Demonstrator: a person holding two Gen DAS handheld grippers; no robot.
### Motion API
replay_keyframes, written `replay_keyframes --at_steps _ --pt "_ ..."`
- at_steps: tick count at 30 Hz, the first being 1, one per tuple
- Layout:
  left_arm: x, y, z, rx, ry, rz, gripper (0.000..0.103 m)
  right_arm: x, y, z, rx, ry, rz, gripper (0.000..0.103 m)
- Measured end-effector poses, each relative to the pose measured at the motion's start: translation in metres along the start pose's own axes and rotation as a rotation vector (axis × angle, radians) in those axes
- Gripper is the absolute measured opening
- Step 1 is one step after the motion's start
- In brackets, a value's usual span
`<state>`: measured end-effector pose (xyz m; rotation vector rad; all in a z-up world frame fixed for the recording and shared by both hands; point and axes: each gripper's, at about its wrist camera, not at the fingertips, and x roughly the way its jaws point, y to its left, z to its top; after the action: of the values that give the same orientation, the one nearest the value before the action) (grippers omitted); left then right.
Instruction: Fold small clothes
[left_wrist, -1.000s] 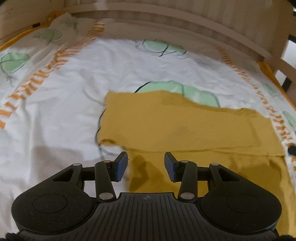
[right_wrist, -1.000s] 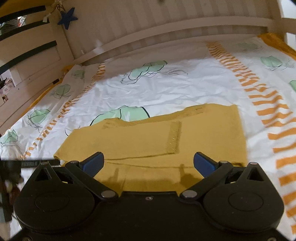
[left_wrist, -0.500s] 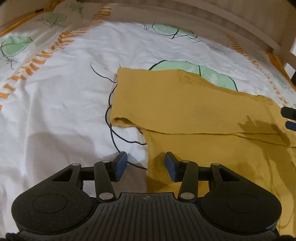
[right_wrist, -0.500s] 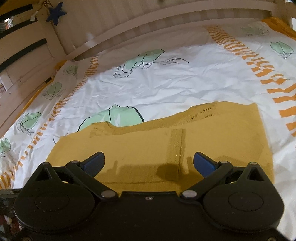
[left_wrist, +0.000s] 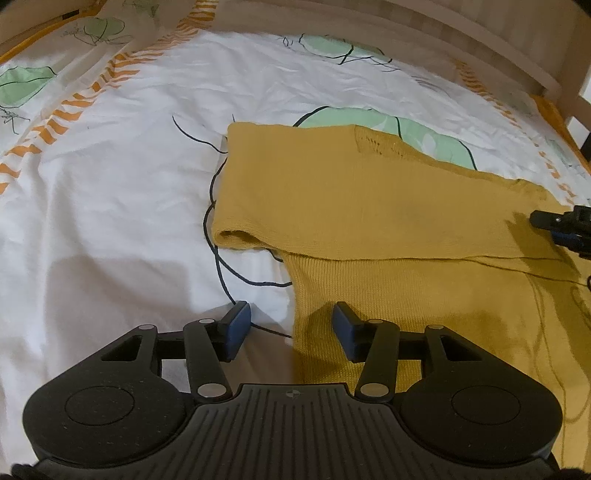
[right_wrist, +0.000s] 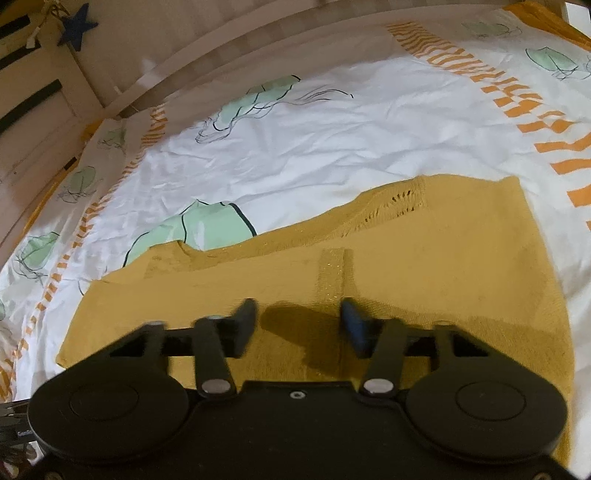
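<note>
Looking down my left wrist camera, I saw the mustard-yellow knit top (left_wrist: 369, 206) spread on the bed's white duvet (left_wrist: 110, 184), which was printed with green leaves and orange dashes. The garment filled the frame from centre out to 3 o'clock, with one folded-over sleeve (left_wrist: 258, 192) reaching toward 10 o'clock. My left gripper (left_wrist: 291, 326) hovered at 6 o'clock with its fingers (left_wrist: 236, 325) released and part-way apart, straddling the top's side edge: one blue pad over bare duvet, the other over yellow knit. Nothing was pinched between them, and they had just been easing wider. At 3 o'clock in that view, the tip of my right gripper (left_wrist: 565, 229) sat low over the far side of the garment.

From the right wrist camera, the top (right_wrist: 424, 258) lay across the lower half of the frame, its openwork neckline toward 1 o'clock and a glittery ribbed band (right_wrist: 332, 269) running down to centre. My right gripper (right_wrist: 297, 321) was motion-blurred there; its fingers (right_wrist: 245, 325) had just been closing from wide open and stood half-shut above the fabric. I could not tell whether the pads had yet caught any cloth. A wooden bed rail (right_wrist: 221, 48) curved along 12 o'clock, with a blue star ornament (right_wrist: 77, 26) at 10 o'clock.
</note>
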<state>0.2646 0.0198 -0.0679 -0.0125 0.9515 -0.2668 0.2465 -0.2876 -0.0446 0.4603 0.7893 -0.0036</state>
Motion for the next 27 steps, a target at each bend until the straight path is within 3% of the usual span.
replay_keyframes --at_steps 1,4,10,14,18,20,23,25,27 --pt "0.0 0.001 0.0 -0.004 0.0 -0.002 0.049 0.0 0.002 0.001 -0.009 0.003 -0.006 0.028" --pt "0.0 0.001 0.0 -0.007 0.001 -0.005 0.049 -0.005 0.013 0.006 -0.037 -0.002 0.0 0.017" --pt "0.001 0.001 0.0 -0.01 0.001 -0.008 0.049 -0.046 0.033 0.031 -0.086 -0.084 0.087 0.014" --pt "0.001 0.001 -0.001 -0.007 -0.005 -0.003 0.049 -0.079 0.019 0.049 -0.058 -0.154 0.052 0.01" --pt "0.0 0.0 -0.003 -0.004 -0.022 0.004 0.049 -0.087 -0.011 0.057 -0.024 -0.156 -0.037 0.01" --pt "0.0 -0.003 -0.005 0.003 -0.03 0.014 0.049 -0.08 -0.025 0.055 0.01 -0.113 0.006 0.02" --pt "0.0 -0.005 -0.005 0.006 -0.031 0.022 0.05 -0.065 -0.031 0.043 0.033 -0.075 0.038 0.025" --pt "0.0 -0.003 -0.004 0.005 -0.028 0.017 0.05 -0.049 -0.029 0.034 0.042 -0.045 0.054 0.056" --pt "0.0 -0.002 -0.003 0.002 -0.027 0.009 0.05 -0.037 -0.027 0.027 0.058 -0.02 0.08 0.066"
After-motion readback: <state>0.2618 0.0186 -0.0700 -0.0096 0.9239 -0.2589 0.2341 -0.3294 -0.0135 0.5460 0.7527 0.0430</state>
